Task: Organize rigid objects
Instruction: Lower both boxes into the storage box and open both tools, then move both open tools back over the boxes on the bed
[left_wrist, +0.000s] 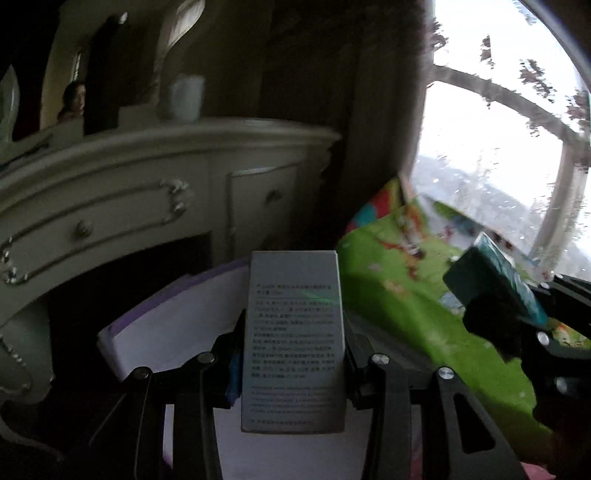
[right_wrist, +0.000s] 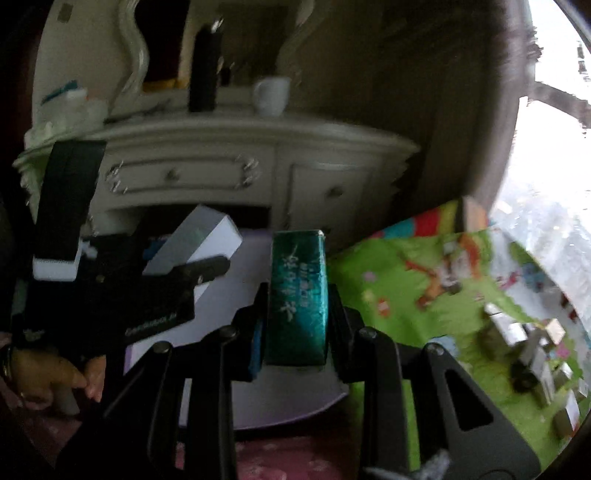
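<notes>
- My left gripper (left_wrist: 291, 373) clamps a grey box (left_wrist: 293, 332), its long axis pointing away along the fingers, above the white tray (left_wrist: 166, 332).
- My right gripper (right_wrist: 295, 332) clamps a teal box (right_wrist: 298, 295), likewise lengthwise, over the tray's right edge beside the green mat (right_wrist: 424, 295).

Counted: 2 boxes, 1 white box (left_wrist: 293, 339) and 1 green box (right_wrist: 298, 299); 2 grippers; 1 mug (right_wrist: 272, 94); 1 dresser (right_wrist: 258, 162); 1 green mat (right_wrist: 424, 295).
</notes>
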